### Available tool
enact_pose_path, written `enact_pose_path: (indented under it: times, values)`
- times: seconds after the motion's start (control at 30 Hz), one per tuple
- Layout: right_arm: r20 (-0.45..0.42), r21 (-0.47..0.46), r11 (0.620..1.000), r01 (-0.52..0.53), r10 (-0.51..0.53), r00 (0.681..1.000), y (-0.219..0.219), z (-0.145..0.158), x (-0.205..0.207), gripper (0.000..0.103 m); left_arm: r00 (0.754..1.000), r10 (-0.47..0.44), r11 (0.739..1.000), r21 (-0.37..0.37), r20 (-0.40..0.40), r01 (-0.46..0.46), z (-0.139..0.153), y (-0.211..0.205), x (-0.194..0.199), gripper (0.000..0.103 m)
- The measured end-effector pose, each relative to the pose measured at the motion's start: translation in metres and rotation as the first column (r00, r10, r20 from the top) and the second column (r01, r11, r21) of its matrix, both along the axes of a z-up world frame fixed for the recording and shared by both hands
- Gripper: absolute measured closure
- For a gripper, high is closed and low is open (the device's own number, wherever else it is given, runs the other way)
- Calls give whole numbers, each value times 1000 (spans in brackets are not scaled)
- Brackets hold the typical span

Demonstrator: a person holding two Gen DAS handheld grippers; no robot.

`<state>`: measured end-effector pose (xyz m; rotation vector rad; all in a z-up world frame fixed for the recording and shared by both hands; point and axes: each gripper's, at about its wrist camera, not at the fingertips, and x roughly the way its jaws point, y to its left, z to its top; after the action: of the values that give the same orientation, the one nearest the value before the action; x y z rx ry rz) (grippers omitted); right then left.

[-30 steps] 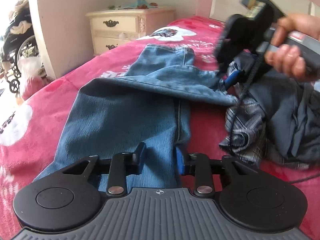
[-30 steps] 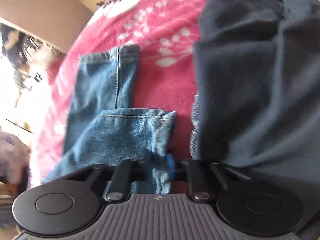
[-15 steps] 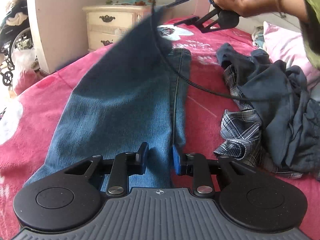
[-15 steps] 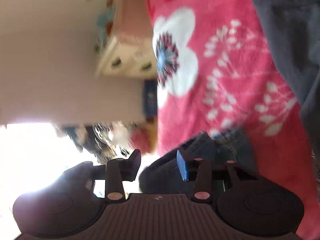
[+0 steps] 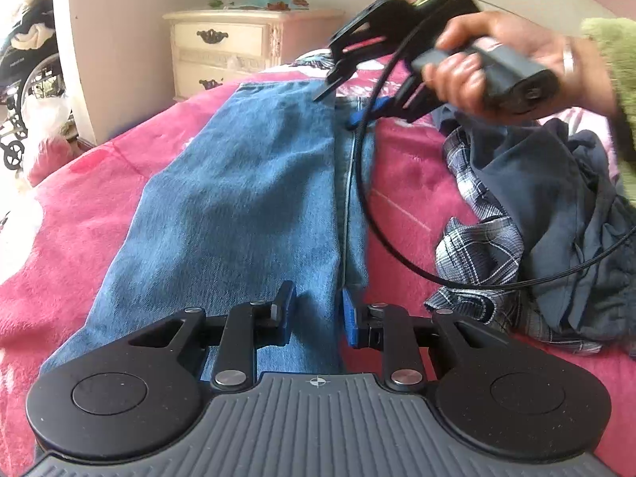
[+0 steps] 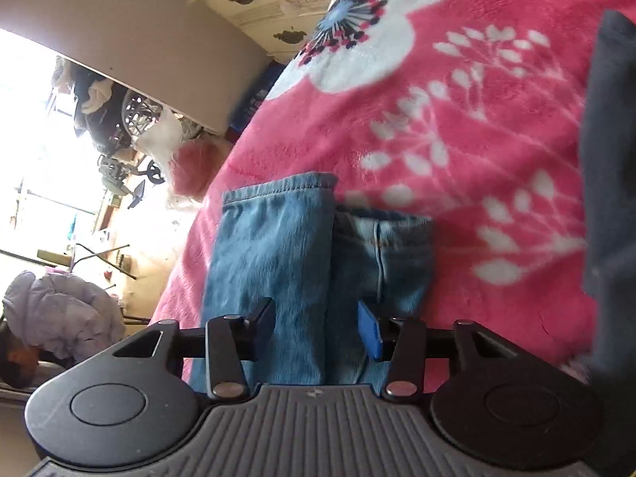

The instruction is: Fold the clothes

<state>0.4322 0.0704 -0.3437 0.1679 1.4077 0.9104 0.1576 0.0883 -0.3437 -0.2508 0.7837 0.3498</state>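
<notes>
Two jean legs lie stacked lengthwise on bed (image 5: 99, 214), upper leg's edge just short of lower's seam. Jeans (image 5: 246, 206) run toward far bed edge, hems (image 6: 314, 187) near white flower (image 6: 369, 39). Left gripper (image 5: 314, 310) released, fingers straddling denim at near end. Right gripper (image 5: 338, 99) released above hems, held in hand (image 5: 512, 59). Clothes pile (image 5: 536, 214) crowds right side; bare blanket left of jeans.
</notes>
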Motion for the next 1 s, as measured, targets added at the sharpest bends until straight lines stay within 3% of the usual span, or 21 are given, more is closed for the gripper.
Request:
enact_pose_path:
  times: [0.07,0.13,0.27,0.43,0.6,0.67,0.73,0.87,1.0]
  values:
    - [-8,3,1000,10,-10,1000,5,0,6,61,1000,11,1000,-12,-6,-11,2,0,-1,79]
    - [-12,19,1000,4,-4,1000,13,-2,16,75,1000,23,999,-22,-13,-24,3,1,-1,79]
    - [25,16,1000,-17,16,1000,39,-10,29,93,999,32,999,-3,-33,-32,2,-2,1,82]
    - [48,95,995,-16,12,999,34,0,28,101,998,45,999,-14,-32,-46,4,-3,0,82]
    - [85,154,987,-43,30,996,33,16,26,101,999,54,998,-23,-9,-54,10,-1,-5,86]
    - [94,122,990,-68,56,994,35,15,30,94,998,61,997,-45,-7,-61,9,1,-5,86]
    - [83,81,997,-12,5,997,25,11,42,64,997,71,995,-67,-2,-71,8,4,-7,86]
    - [101,87,987,136,-144,984,-6,9,66,63,997,83,991,-105,5,-82,8,9,-9,86]
    - [45,-8,990,141,-141,989,5,-13,84,63,996,88,988,-127,8,-86,8,11,-8,86]
